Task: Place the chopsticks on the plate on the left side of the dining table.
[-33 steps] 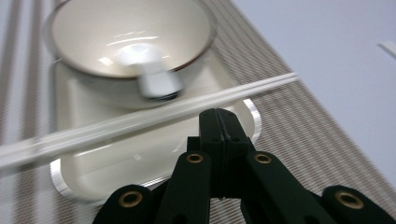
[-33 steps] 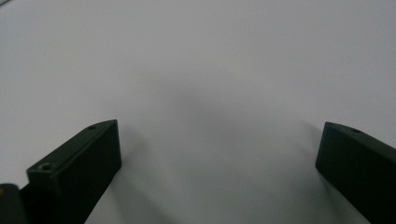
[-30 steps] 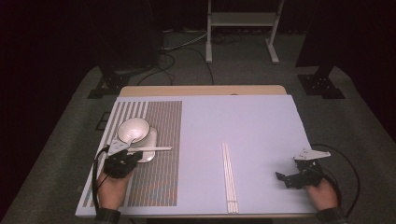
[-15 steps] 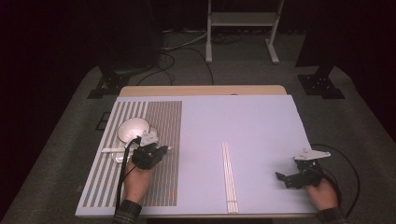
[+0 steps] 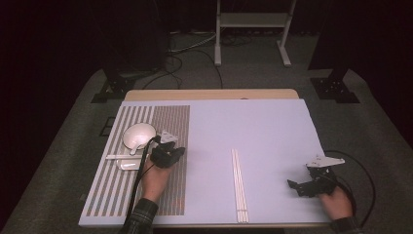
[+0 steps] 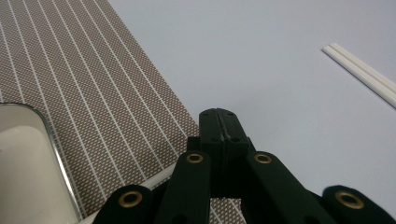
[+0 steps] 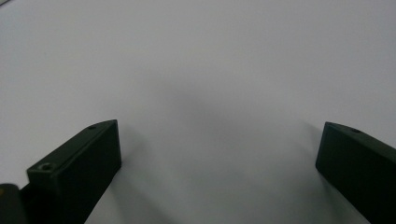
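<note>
A white bowl sits on the brown striped placemat at the table's left. Just in front of it lie a thin white handle and a small white dish. My left gripper hovers at the placemat's right edge, right of the bowl, jaws shut with nothing between them. In the left gripper view its shut tips point over the bare table, with the dish at lower left. My right gripper rests near the front right corner, and the right gripper view shows it open over bare tabletop.
A set of white chopsticks lies lengthwise at the table's front middle, also seen as chopsticks in the left gripper view. The pale tabletop stretches between both grippers. Cables trail from each gripper. Stand legs and dark floor lie beyond the far edge.
My left gripper has moved right, from the placemat's left part beside the bowl to its right edge. The white handle stays in front of the bowl. The right gripper has not moved.
</note>
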A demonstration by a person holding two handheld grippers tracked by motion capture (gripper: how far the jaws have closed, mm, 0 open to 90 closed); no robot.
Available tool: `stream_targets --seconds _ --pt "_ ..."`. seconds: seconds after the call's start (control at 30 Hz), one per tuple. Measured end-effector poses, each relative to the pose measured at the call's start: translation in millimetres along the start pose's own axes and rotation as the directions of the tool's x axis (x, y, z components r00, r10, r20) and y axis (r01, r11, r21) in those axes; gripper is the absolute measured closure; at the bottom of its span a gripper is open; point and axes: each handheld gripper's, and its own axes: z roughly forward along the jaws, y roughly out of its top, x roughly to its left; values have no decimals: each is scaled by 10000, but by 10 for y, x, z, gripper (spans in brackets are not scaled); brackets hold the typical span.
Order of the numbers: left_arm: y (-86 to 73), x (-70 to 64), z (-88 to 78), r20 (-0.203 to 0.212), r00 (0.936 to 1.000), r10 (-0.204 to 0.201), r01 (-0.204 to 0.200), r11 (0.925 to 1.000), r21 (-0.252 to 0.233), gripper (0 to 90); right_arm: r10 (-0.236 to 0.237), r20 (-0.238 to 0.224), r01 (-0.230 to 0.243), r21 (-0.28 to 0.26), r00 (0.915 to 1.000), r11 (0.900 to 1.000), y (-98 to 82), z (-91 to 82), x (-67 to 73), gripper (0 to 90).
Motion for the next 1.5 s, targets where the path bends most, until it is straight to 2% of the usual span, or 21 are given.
stream_targets --seconds 0.27,0.77,1.17,1.27,1.4,1.5 --pt "-9 3 92 -18 10000 51 -50 9997 238 898 0 -3 0 -1 10000 10000 0 0 0 0" --pt "-25 55 77 -292 9996 54 -43 9992 409 898 10 -3 -10 -2 10000 10000 0 -1 1 0" --pt "-2 81 7 20 9997 -250 250 9997 9 895 10 -2 -10 -2 10000 10000 0 -1 1 0" --pt "-2 98 -17 73 9993 -357 357 9993 -67 866 10 -3 -10 0 10000 10000 0 -1 1 0" --pt "-3 55 -49 122 9997 -211 213 9997 -117 801 8 -4 -8 1 10000 10000 0 -1 0 0" --pt "0 16 -78 285 9995 -100 104 9999 -123 717 4 1 -4 -4 10000 10000 0 -1 1 0"
